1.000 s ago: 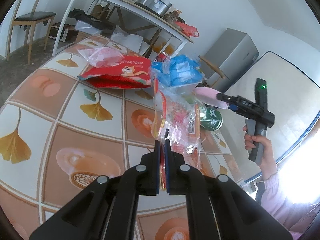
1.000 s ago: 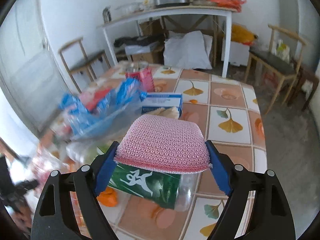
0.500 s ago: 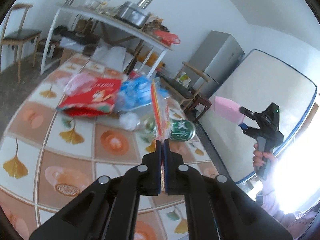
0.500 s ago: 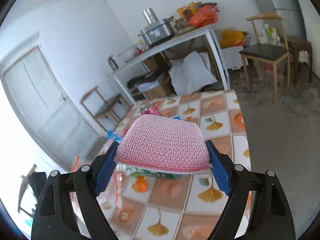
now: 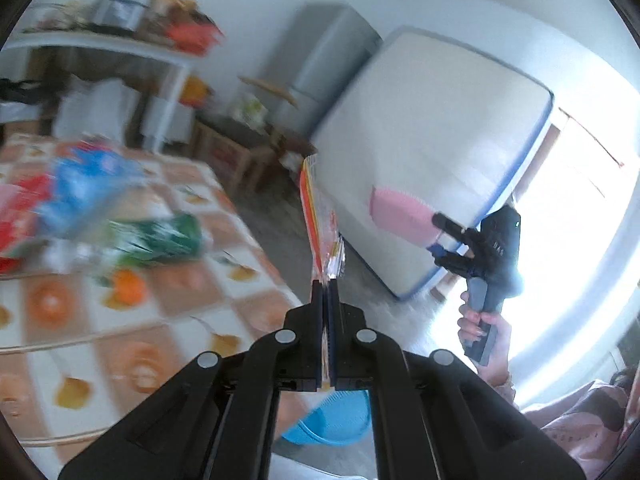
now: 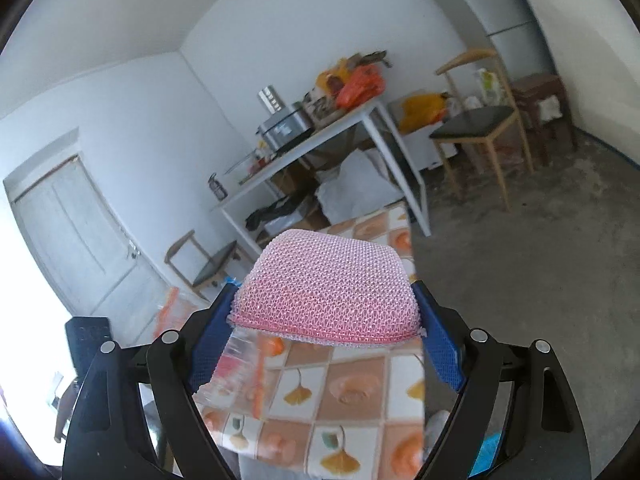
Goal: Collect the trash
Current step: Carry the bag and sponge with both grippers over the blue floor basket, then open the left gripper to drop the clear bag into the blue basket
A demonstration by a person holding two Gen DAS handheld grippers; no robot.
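My left gripper (image 5: 328, 292) is shut on a clear plastic wrapper (image 5: 320, 224) with red and orange print, held edge-on in the air past the table's corner. My right gripper (image 6: 326, 312) is shut on a pink mesh sponge (image 6: 328, 288); it also shows in the left wrist view (image 5: 434, 232) with the sponge (image 5: 400, 216), off to the right of the table. The wrapper shows in the right wrist view (image 6: 236, 364) low on the left. More trash stays on the tiled table (image 5: 120, 320): a green bottle (image 5: 160, 236), blue wrappers (image 5: 88, 184), a red bag (image 5: 16, 216).
A blue basket (image 5: 332, 420) sits on the floor below my left gripper; its edge shows in the right wrist view (image 6: 486, 452). A mattress (image 5: 432, 128) leans on the wall. A white side table (image 6: 320, 148) and wooden chairs (image 6: 476, 136) stand behind.
Both grippers have lifted and swung away from the table toward its corner, the left with the wrapper, the right with the sponge. The blue basket has come into view.
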